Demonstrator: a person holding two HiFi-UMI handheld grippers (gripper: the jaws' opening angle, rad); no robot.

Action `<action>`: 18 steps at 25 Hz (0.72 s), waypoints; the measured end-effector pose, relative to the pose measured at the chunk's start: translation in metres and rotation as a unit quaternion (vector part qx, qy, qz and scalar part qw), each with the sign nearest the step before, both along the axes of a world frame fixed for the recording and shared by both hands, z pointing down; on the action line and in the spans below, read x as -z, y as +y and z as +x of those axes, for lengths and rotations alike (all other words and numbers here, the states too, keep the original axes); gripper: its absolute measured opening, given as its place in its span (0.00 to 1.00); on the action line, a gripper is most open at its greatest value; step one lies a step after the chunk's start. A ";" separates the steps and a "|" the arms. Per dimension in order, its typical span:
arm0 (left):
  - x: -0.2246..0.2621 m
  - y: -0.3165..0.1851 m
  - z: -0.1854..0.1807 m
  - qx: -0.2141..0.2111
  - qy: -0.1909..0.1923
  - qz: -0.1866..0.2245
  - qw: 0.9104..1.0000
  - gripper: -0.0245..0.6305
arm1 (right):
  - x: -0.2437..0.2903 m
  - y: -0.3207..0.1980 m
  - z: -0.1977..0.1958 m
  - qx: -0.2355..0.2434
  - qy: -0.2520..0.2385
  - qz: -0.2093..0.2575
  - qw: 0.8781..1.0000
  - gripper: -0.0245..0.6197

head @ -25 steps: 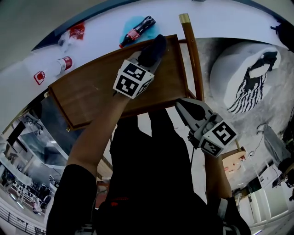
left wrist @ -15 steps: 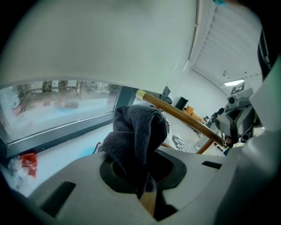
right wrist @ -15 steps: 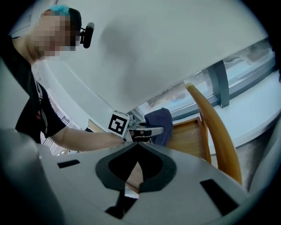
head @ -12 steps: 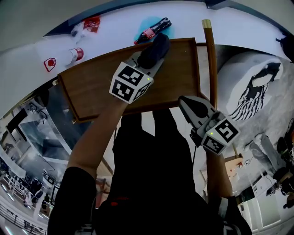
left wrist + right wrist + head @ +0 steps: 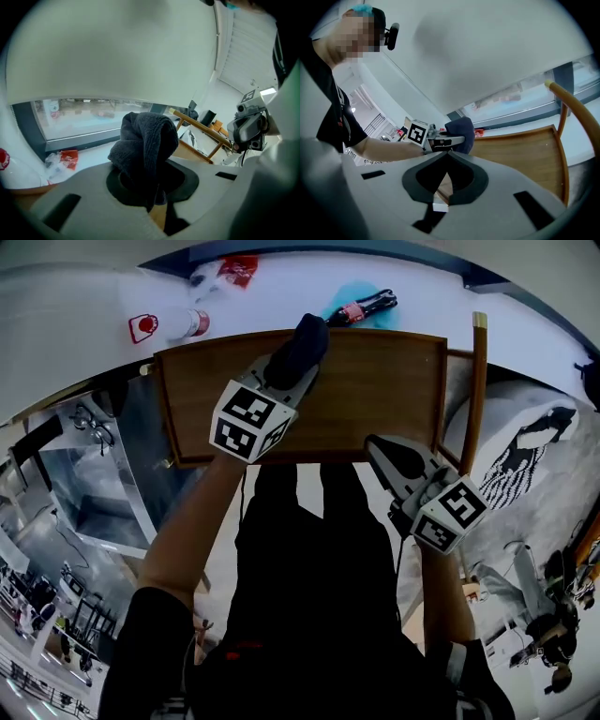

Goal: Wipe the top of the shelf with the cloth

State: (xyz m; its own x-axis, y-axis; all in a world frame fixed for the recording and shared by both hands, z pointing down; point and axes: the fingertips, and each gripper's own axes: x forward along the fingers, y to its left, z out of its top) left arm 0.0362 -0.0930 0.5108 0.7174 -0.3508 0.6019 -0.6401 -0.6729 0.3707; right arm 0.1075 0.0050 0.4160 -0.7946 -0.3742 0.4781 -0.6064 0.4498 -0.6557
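Shelf: wooden top (image 5: 375, 390), broad and flat with a raised rim, mostly bare.
Left gripper: (image 5: 286, 371) over the shelf's far edge, jaws clamped on the cloth.
Right gripper: (image 5: 380, 451) at the shelf's near edge, jaws closed together with nothing between them.
Cloth: dark wad (image 5: 300, 345) bulging past the jaws at the shelf's far edge; contact with the wood is unclear.
Handling: probably soft, light and limp, so it should squash flat under pressure; gripping the gathered middle leaves the loose bulge free to wipe.
Bottle: (image 5: 361, 307) lying just beyond the shelf's far edge.
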 end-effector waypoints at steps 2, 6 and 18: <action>0.001 0.004 -0.026 0.018 -0.006 0.002 1.000 0.13 | 0.002 0.000 -0.016 0.013 -0.001 0.002 1.000 0.05; 0.003 0.016 -0.073 0.049 -0.024 0.007 0.998 0.13 | 0.002 0.001 -0.040 0.035 0.001 0.003 0.999 0.05; 0.005 0.049 -0.194 0.125 -0.066 0.011 0.990 0.13 | 0.000 0.011 -0.126 0.100 0.005 0.003 0.995 0.05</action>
State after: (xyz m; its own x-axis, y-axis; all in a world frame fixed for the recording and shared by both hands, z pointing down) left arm -0.1582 -0.0441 0.5062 0.5229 -0.5210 0.6747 -0.8292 -0.4943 0.2609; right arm -0.0190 0.0158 0.4164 -0.8488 -0.2129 0.4839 -0.5108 0.5662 -0.6468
